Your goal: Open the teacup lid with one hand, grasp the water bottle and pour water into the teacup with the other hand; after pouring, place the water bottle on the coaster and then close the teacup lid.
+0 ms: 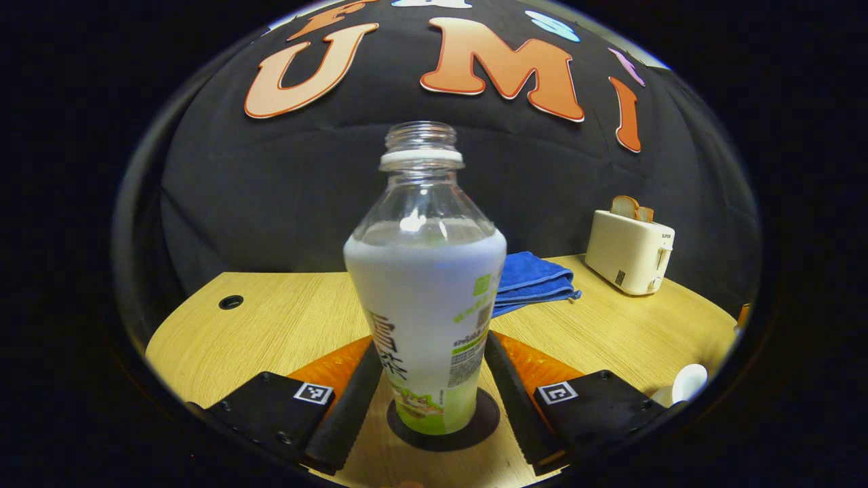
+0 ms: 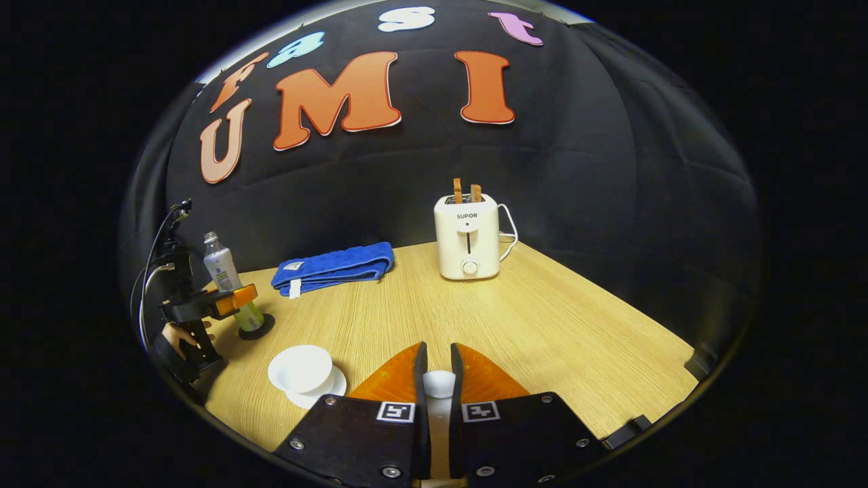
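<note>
The water bottle (image 1: 426, 298) is stood on the coaster (image 1: 444, 427) — flanked by the parted left gripper (image 1: 432, 400); the lid (image 2: 439, 383) is pinched by the right gripper (image 2: 436, 379).

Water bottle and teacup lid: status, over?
Left gripper open, fingers either side of water bottle, upright on coaster. Right gripper shut on teacup lid. Teacup uncovered.

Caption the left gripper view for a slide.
Left tongs open around the uncapped water bottle standing on its coaster.
</note>
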`<state>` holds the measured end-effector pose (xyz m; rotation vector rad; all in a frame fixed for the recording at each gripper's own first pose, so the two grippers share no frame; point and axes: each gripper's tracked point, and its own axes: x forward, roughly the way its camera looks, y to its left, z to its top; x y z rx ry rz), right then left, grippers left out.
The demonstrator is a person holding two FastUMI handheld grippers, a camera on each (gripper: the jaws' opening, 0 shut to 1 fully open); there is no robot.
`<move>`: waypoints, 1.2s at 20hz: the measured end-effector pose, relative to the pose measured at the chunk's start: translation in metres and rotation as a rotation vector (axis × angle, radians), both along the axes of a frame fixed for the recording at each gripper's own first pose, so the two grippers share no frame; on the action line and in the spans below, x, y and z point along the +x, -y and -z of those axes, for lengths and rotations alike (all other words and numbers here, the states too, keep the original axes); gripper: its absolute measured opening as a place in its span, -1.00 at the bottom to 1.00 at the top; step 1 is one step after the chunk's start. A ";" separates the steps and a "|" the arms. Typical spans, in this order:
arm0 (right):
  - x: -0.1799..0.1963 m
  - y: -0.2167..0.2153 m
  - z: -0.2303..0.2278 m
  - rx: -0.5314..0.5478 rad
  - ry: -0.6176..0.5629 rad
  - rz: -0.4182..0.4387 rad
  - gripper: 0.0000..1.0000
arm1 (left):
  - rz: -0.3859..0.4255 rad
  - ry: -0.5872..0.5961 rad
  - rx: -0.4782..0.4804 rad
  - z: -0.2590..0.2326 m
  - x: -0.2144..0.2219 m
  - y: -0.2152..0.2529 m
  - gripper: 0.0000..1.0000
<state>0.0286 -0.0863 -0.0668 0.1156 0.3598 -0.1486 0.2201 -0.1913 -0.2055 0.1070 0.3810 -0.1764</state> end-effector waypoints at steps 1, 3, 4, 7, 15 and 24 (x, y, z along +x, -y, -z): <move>0.000 -0.001 0.000 -0.001 -0.001 -0.002 -0.78 | -0.001 -0.002 0.004 0.001 0.000 -0.001 0.88; 0.002 -0.003 0.000 0.000 0.000 -0.006 -0.78 | -0.001 -0.008 0.011 0.004 -0.003 0.000 0.88; 0.003 -0.006 -0.001 0.002 0.002 -0.011 -0.78 | -0.001 -0.012 0.015 0.007 -0.003 -0.001 0.86; 0.010 -0.022 -0.007 0.004 0.019 -0.045 -0.78 | -0.009 -0.016 0.031 0.011 -0.007 -0.005 0.88; 0.042 -0.102 -0.015 0.052 0.067 -0.220 -0.79 | -0.021 -0.009 0.038 0.010 -0.024 -0.013 0.89; 0.060 -0.146 0.002 0.025 0.077 -0.329 -0.78 | -0.022 0.008 0.033 0.009 -0.023 -0.009 0.89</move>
